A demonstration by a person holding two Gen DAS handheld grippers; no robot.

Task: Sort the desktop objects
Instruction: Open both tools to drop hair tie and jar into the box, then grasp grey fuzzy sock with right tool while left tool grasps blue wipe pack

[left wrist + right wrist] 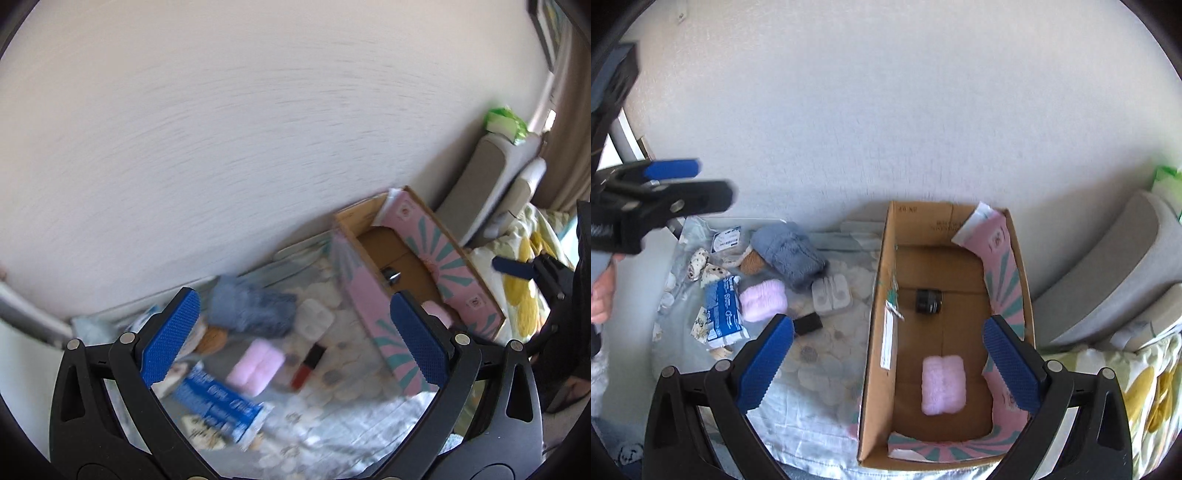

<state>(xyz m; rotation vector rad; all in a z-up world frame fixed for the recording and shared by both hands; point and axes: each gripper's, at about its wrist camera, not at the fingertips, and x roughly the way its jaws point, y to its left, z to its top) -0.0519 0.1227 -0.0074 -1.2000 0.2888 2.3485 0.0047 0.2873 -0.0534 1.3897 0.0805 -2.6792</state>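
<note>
An open cardboard box [875, 295] with pink and teal patterned sides [354, 291] stands on the table. Inside it lie a pink fluffy pad [943, 384] and a small black cylinder [928, 301]. My right gripper [886, 365] is open and empty above the box's near left wall. My left gripper [295, 339] is open and empty above loose items left of the box: a second pink pad [255, 365], a red and black tube [308, 365], a white case [314, 317], a blue-grey plush [251, 306] and a blue packet [221, 406].
The left gripper also shows in the right wrist view [676, 184], raised at the left. A white wall runs behind the table. Grey cushions [1108, 266] and a yellow-flowered bedcover [1137, 398] lie right of the box. Small wrapped items [701, 266] lie at the far left.
</note>
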